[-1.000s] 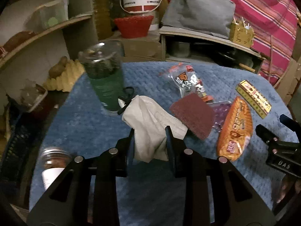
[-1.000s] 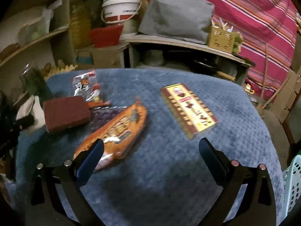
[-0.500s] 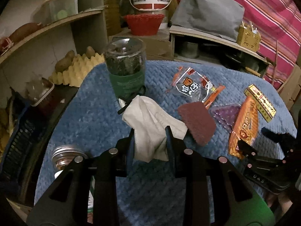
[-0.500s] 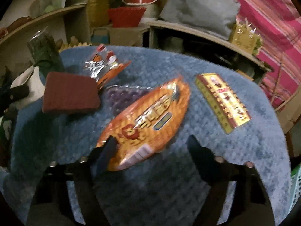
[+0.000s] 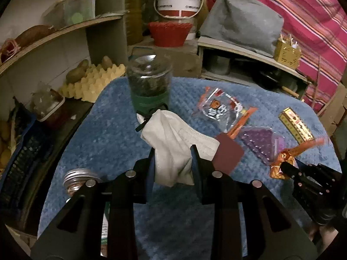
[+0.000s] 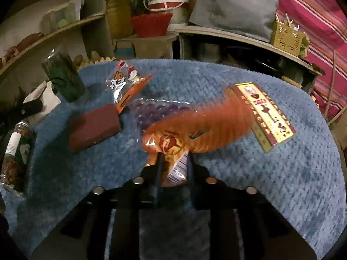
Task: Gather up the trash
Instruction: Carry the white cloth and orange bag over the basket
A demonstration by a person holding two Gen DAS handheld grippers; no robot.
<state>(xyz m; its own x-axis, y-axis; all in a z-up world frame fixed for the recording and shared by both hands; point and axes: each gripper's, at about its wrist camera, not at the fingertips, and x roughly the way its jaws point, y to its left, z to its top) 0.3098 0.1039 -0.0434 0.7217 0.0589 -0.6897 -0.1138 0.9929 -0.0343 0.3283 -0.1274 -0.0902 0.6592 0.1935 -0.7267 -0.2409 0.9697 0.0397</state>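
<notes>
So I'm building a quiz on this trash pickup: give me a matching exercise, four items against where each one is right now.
Items:
1. white face mask
2. orange snack wrapper
3. yellow box
4. dark red sponge

Places:
A. lying on the blue cloth, ungripped, right of the wrapper
B. in the left hand-held gripper
C. on the cloth beside the purple bag
D. in the right hand-held gripper

Pairs: 1-B, 2-D, 3-A, 4-C

The room is dim and crowded. A table with a blue textured cover (image 5: 112, 130) stands in front of a curved wooden shelf (image 5: 65, 30) on the left. Behind it is a low shelf (image 5: 245, 49) with a grey cushion (image 5: 243, 19). A pink striped cloth (image 5: 308, 10) hangs on the right.
</notes>
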